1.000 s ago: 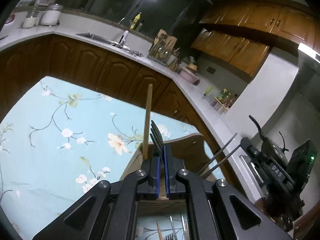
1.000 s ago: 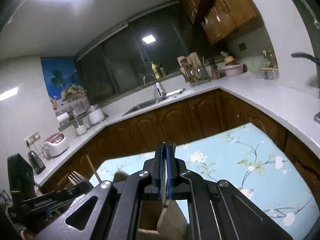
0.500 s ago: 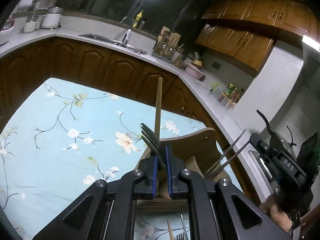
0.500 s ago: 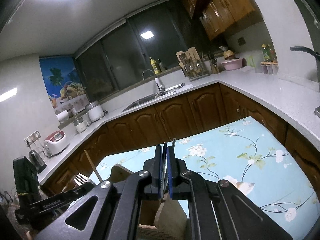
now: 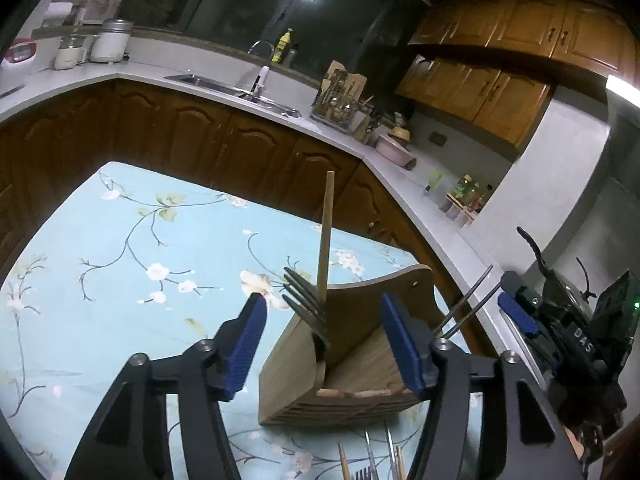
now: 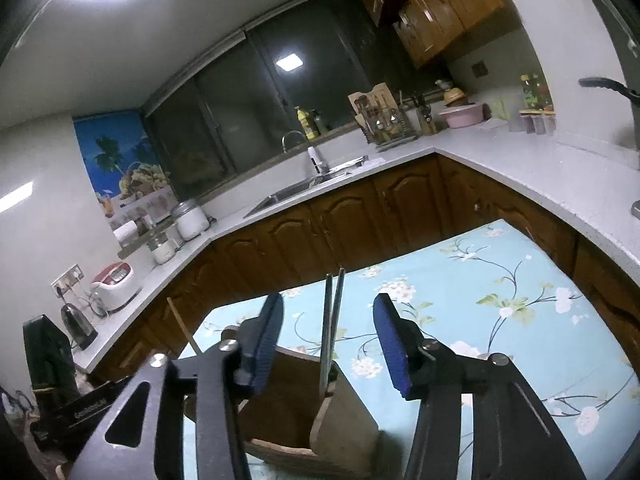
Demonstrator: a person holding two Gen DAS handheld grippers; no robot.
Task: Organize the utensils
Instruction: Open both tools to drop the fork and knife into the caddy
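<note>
A wooden utensil holder [image 5: 352, 364] stands on the floral tablecloth [image 5: 132, 264]. A dark fork [image 5: 306, 300] stands in it with tines up, beside a wooden stick [image 5: 326, 232]. My left gripper [image 5: 320, 304] is opening, its blue pads wide on either side of the fork and off it. In the right wrist view, a pair of metal chopsticks [image 6: 332, 320] stands in the holder [image 6: 344, 412]. They are between the opening pads of my right gripper [image 6: 329, 304], which do not touch them. The same chopsticks [image 5: 468, 300] show in the left view.
More utensils [image 5: 372, 460] lie on the cloth just in front of the holder. An L-shaped white counter [image 6: 520, 168] with wooden cabinets runs behind the table, bearing a sink [image 6: 304, 188] and a dish rack [image 5: 340, 104]. A black pan [image 5: 560, 280] sits at the right.
Both grippers went from shut to wide open. The left let go of the fork and the right let go of the metal chopsticks, and both now stand free in the holder.
</note>
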